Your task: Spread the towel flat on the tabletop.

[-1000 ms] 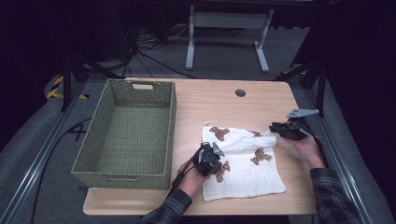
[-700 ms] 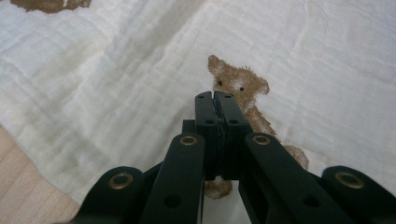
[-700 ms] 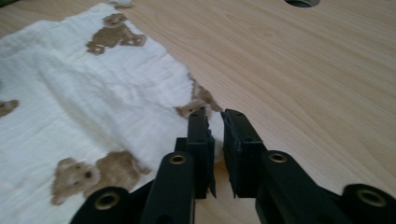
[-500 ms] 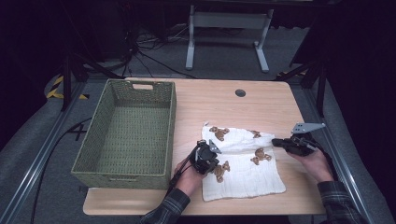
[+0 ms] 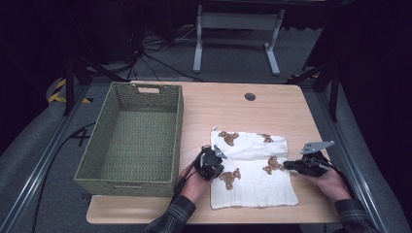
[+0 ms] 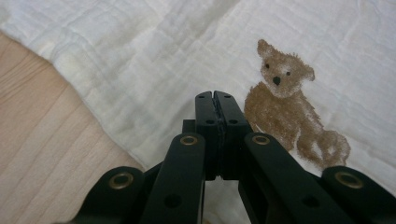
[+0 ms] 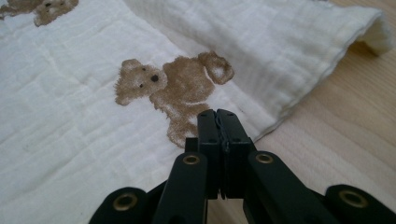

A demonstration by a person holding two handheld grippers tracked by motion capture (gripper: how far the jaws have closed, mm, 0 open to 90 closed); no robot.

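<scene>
A white muslin cloth (image 5: 252, 189) printed with brown teddy bears lies folded on the wooden table (image 5: 228, 107), with a narrower fold along its far side. My left gripper (image 5: 218, 170) rests over the cloth's left edge, jaws shut, nothing seen between them; in the left gripper view its tips (image 6: 215, 95) sit just left of a bear (image 6: 289, 107). At the cloth's right edge my right gripper (image 5: 287, 165) is shut too. In the right gripper view its tips (image 7: 217, 114) hover over a bear (image 7: 173, 88) near the hem.
A green woven basket (image 5: 179, 126) stands empty on the table's left half, close to my left hand. A round cable hole (image 5: 250, 96) lies at the far middle. The table's right edge is just beyond my right hand. Bare wood lies beyond the cloth.
My right gripper has moved along the cloth's right edge toward the person and sunk a little. The left gripper and the cloth have stayed put.
</scene>
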